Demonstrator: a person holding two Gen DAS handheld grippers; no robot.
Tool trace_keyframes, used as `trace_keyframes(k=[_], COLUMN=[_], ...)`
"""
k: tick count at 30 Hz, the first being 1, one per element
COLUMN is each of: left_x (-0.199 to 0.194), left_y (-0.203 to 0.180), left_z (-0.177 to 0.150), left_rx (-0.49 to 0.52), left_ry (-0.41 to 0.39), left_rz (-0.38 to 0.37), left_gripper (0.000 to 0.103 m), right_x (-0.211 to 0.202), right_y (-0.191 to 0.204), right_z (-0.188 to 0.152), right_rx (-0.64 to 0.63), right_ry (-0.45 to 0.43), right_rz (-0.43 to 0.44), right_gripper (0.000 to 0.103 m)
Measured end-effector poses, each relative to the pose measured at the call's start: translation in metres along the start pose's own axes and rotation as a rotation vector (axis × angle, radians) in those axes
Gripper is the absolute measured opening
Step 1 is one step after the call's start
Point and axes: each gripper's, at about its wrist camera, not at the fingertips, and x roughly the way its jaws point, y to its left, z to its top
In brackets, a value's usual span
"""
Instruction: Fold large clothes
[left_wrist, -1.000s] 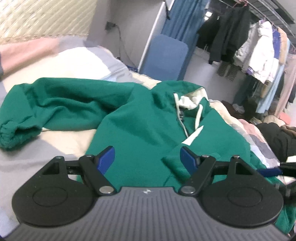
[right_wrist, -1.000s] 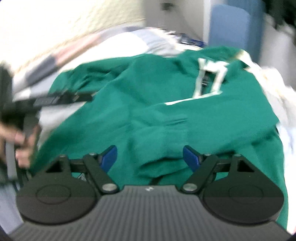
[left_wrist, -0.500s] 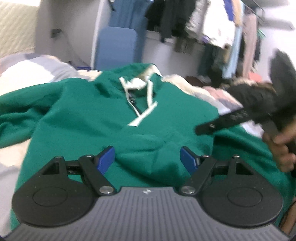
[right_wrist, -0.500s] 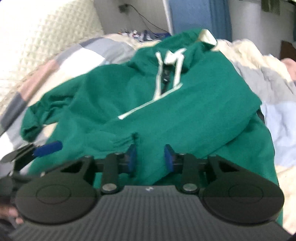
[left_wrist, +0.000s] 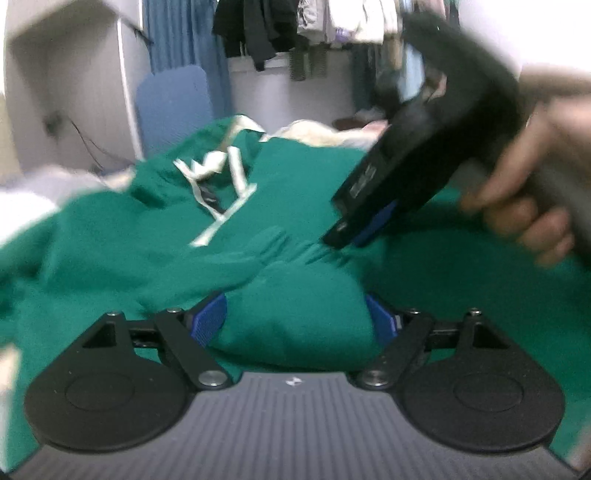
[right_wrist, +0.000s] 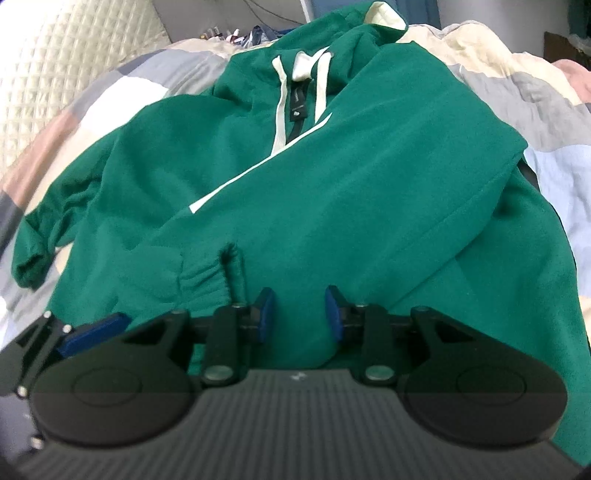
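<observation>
Closing on soft fleece, right gripper (right_wrist: 298, 314) pinches the green hooded sweatshirt (right_wrist: 332, 192); left gripper (left_wrist: 295, 319) spreads wide; label unreadable.

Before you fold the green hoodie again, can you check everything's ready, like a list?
1. Green hoodie spread flat on the bed: ok.
2. One sleeve already folded across the chest: ok.
3. Other sleeve folded in: not ok, it lies out to the side.
4. Right gripper has fabric between its pads: ok, jaws closing.
5. Left gripper gripping cloth: not ok, jaws wide and opening around a bulge.
6. Drawstrings tucked: not ok.
</observation>
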Motion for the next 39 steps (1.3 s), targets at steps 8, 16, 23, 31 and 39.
trace_keyframes(k=[8, 16, 23, 31, 39], left_x=[0.002, -0.026, -0.050, -0.081, -0.066], left_y=[0.000, 0.021, 0.045, 0.064, 0.070], left_z=[0.004, 0.010, 0.013, 0.010, 0.005], left_rx=[-0.025, -0.160, -0.254, -0.382, -0.375], left_ry=[0.001, -0.014, 0.013, -0.018, 0.049], left_rz=[0.116, 0.236, 0.291, 0.290, 0.295], left_gripper=[0.086, 0.086, 0.086, 0.086, 0.086], right_x=[-0.001, -0.006, -0.006, -0.009, -0.022], right_y=[-0.005, -0.004, -0.002, 0.002, 0.013], right_z=[-0.001, -0.004, -0.006, -0.006, 0.001], right_rx=[0.009, -0.001, -0.035, -0.048, -0.138], right_ry=[-0.007, -0.012, 0.002, -0.002, -0.103], right_rz=[-0.001, -0.021, -0.038, -0.055, -0.119], right_gripper=[0.032, 0.032, 0.032, 0.032, 0.034])
